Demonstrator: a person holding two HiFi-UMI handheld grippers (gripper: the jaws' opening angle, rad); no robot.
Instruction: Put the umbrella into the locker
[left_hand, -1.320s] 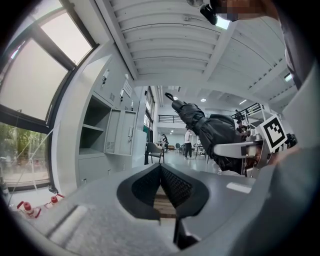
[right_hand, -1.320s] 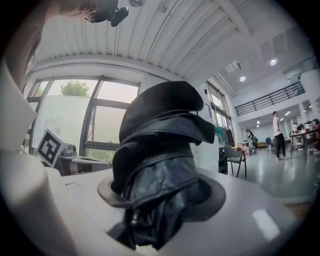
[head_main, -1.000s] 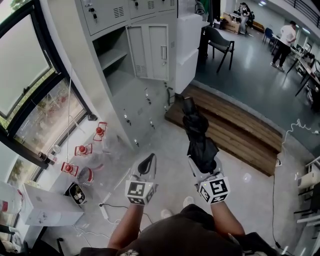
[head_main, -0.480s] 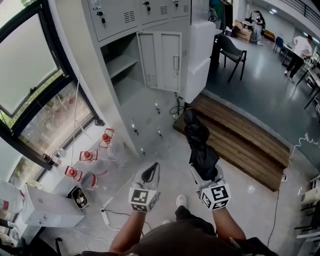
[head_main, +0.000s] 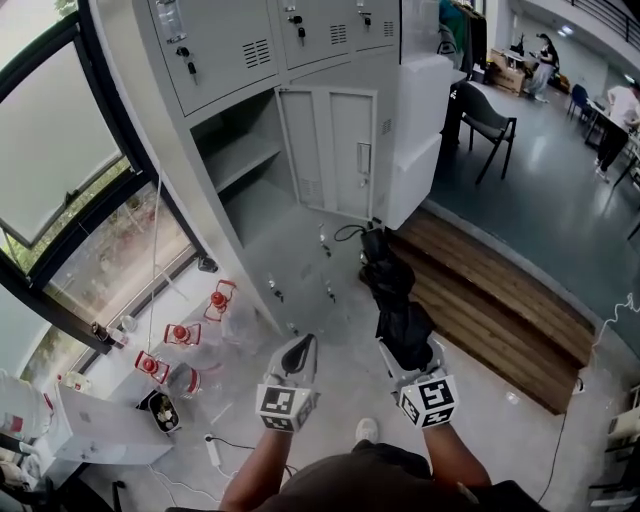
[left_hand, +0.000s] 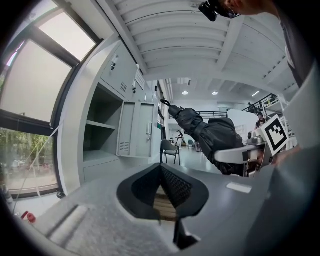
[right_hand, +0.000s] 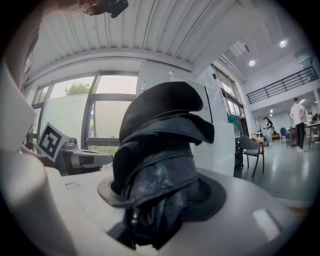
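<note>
Where umbrella blocks sight, head view shows locker.

- Left gripper is held out level ahead of the body, jaws together and empty.
- Right gripper sits just beside it, near level, jaws clamped on the folded umbrella.
- Left forearm and right forearm reach forward, side by side.
</note>
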